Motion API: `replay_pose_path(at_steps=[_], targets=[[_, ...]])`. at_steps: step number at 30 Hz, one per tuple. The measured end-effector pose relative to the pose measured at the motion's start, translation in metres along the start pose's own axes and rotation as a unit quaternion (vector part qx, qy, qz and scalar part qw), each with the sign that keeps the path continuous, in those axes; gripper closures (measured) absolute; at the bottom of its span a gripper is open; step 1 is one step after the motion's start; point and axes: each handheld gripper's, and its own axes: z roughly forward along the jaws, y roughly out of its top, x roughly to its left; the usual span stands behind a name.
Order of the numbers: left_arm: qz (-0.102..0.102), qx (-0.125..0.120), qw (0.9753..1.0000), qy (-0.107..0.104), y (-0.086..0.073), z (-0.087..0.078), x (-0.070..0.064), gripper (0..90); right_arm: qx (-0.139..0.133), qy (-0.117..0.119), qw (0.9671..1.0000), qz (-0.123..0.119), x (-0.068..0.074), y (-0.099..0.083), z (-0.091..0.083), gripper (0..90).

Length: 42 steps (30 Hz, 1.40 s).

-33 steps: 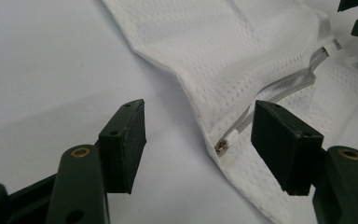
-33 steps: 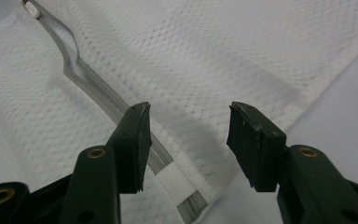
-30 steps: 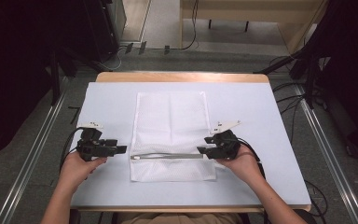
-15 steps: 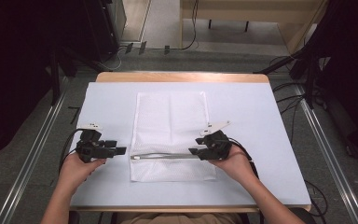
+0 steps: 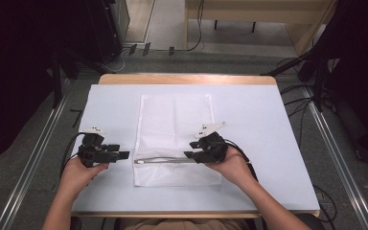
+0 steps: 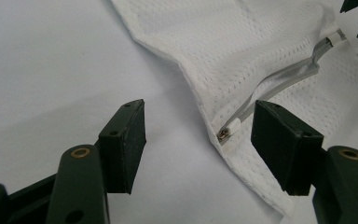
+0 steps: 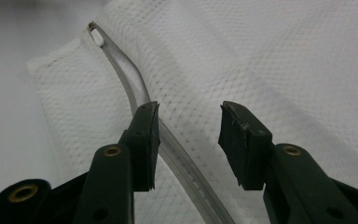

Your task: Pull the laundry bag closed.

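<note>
Two hand-held grippers at a white mesh bag on a desk.

In the high view the mesh bag lies flat at mid-frame on the white desk, with a grey zipper running across its lower part. The left hand-held gripper, at lower left of the frame, sits just beside the bag's left edge; its jaws stand wide apart and empty, with the zipper's end between them in its own view. The right hand-held gripper, right of centre, is over the zipper's right part, jaws parted and holding nothing.
</note>
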Motion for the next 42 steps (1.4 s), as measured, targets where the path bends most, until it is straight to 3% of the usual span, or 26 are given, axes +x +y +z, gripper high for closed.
replay_pose_path(at_steps=[20,38,42], targets=[[-0.005,0.001,1.0000,0.001,-0.003,0.000,0.005,35.9,0.004,0.040,0.9992,-0.009,0.016,0.025,0.026,63.2],[-0.005,0.008,0.9999,0.011,-0.003,-0.003,0.009,36.0,0.014,0.056,0.9982,-0.015,0.030,0.039,0.049,64.3],[-0.008,0.006,0.9999,0.010,-0.003,-0.003,0.009,36.0,0.017,0.059,0.9978,-0.027,0.036,0.044,0.059,64.2]])
